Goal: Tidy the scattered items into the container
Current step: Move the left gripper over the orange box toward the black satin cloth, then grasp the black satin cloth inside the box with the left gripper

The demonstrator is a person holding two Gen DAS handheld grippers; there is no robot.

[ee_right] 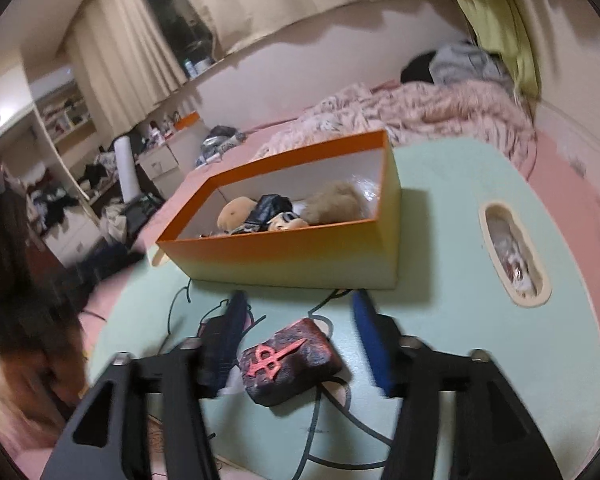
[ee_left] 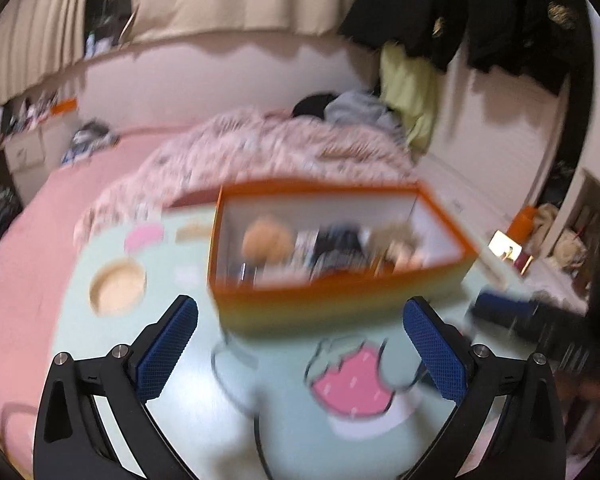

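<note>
An orange-rimmed box (ee_right: 292, 256) stands on a mint-green table (ee_right: 460, 216) and holds several soft toys (ee_right: 332, 204). In the left wrist view the box (ee_left: 340, 304) is blurred, just beyond my left gripper (ee_left: 300, 320), which is open and empty. A dark block with a red symbol (ee_right: 288, 360) lies on the table between the fingers of my right gripper (ee_right: 300, 316). The right gripper is open around the block, its left finger (ee_right: 224, 344) close to it, the right one apart.
The table has a cup hole (ee_left: 118, 288) on the left and an oval slot (ee_right: 514, 252) on the right. A pink bed (ee_left: 32, 240) with a rumpled blanket (ee_right: 420, 112) lies behind. Clutter (ee_right: 60, 200) fills the room's left side.
</note>
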